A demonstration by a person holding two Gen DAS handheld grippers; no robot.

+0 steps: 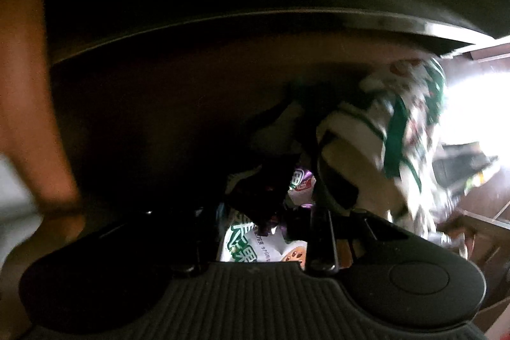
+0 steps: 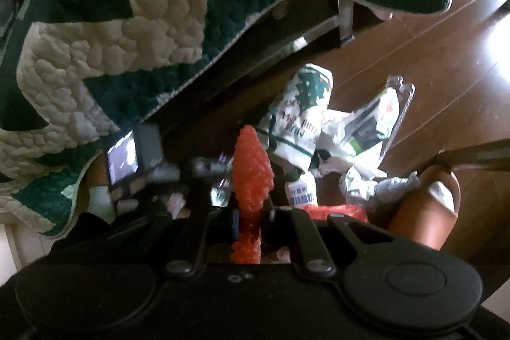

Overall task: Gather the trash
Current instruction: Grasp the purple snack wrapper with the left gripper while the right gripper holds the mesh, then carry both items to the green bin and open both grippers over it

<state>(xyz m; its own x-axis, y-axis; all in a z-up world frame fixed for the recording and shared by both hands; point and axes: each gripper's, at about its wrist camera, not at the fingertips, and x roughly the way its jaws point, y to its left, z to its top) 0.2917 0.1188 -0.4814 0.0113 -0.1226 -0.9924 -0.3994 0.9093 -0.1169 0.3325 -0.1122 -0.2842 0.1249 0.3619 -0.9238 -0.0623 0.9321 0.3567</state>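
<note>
Dark wooden floorboards (image 2: 430, 47) beside a quilt-draped bed (image 2: 111, 21) held a heap of wrappers (image 2: 318, 123), crinkly, feather-light and best pinched at a loose edge. Over a printed packet (image 1: 255, 247), the left gripper (image 1: 274, 212) had its jaws narrowed; whether they pinched it, I couldn't tell. Nearby, the right gripper (image 2: 251, 180) clamped bumpy, soft orange netting (image 2: 251, 161).

A home, likely a bedroom: quilted green-and-cream bedspread (image 2: 105, 31) hangs over a bed frame (image 2: 287, 43); brown wood-plank floor (image 2: 430, 47).
</note>
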